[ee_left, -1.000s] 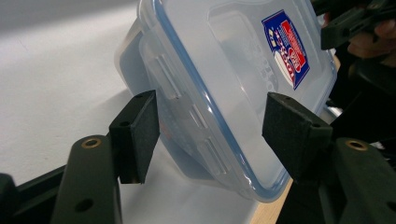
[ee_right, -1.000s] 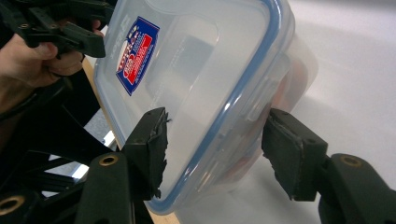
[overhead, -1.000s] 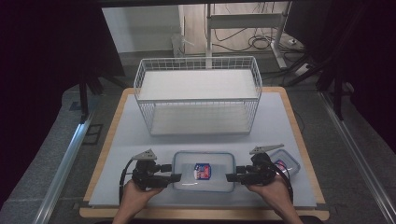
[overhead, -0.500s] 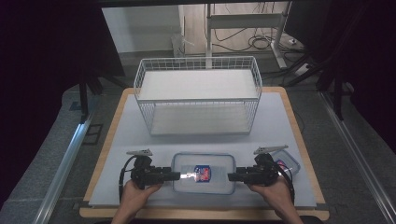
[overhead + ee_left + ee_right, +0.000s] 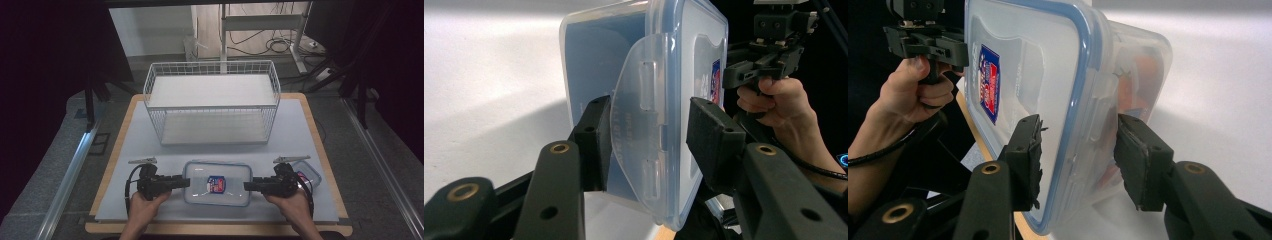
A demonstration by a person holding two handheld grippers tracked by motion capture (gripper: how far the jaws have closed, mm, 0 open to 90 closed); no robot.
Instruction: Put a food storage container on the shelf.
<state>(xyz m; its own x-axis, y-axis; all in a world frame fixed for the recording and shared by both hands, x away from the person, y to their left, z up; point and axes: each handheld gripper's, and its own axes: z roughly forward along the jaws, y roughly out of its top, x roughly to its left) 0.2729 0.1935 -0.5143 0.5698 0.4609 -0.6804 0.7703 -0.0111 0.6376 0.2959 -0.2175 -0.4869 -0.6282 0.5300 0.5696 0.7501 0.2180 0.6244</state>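
White mat on wood-edged table, wire basket at far side. Left gripper and right gripper just closing, jaws set astride end latches of lidded plastic container at near edge; firm contact unconfirmed. Step judged: two-handed grasp. Next: pinch both ends evenly, lift level.

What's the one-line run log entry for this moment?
left tool: closing around end flap of clear blue-rimmed plastic container | right tool: closing around opposite end | container: on white mat | white wire basket: behind
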